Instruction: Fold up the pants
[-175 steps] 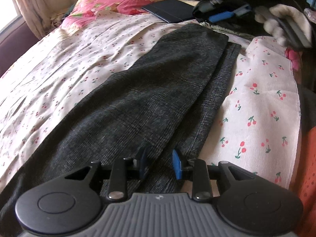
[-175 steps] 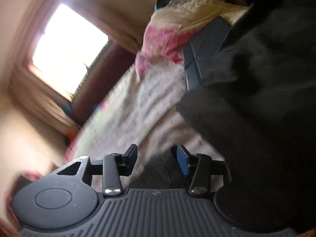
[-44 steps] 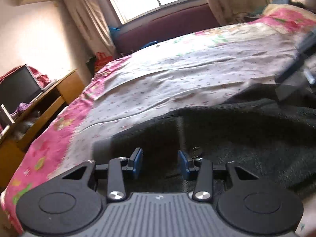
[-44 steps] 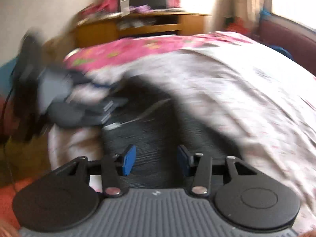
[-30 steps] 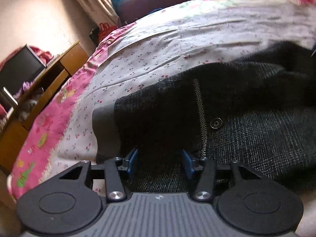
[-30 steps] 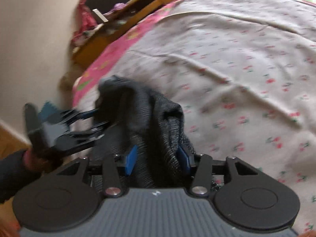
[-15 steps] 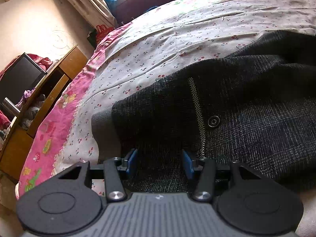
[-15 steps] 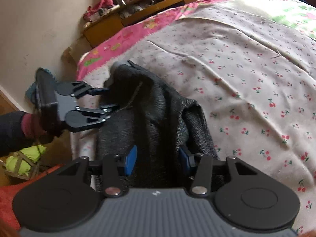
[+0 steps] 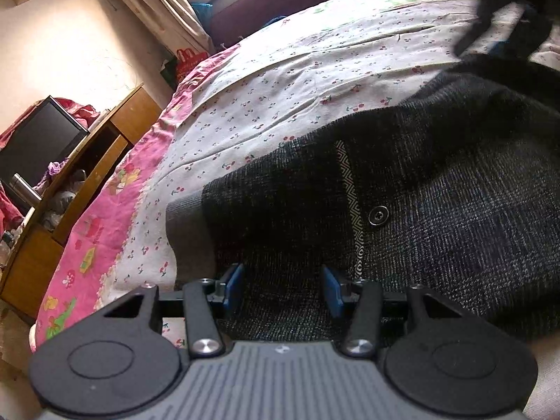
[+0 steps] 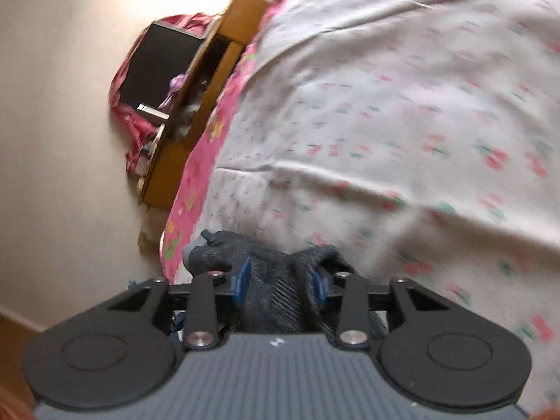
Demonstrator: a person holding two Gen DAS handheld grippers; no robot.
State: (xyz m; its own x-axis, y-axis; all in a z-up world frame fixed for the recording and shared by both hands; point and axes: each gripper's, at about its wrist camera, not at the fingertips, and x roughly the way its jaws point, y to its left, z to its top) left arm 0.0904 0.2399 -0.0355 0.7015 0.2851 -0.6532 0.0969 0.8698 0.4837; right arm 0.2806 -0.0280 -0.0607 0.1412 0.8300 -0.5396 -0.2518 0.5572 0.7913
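Clearly soft, limp tweed pants (image 9: 437, 210) are bunched inside the closing right hand-held gripper (image 10: 280, 288); the left hand-held gripper (image 9: 281, 288) is held half-open astride the waistband near the bed's (image 9: 315, 70) edge, its grip uncertain.

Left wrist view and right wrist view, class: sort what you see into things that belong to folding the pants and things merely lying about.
Belongs to the job:
pants
left claw, over the waistband
right claw, closing on bunched fabric
bedsheet, the work surface

Lying about:
wooden desk
dark screen
curtain

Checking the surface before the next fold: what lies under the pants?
A cherry-print bedsheet shows around the dark pants. Whatever lies directly beneath them is covered by the fabric.
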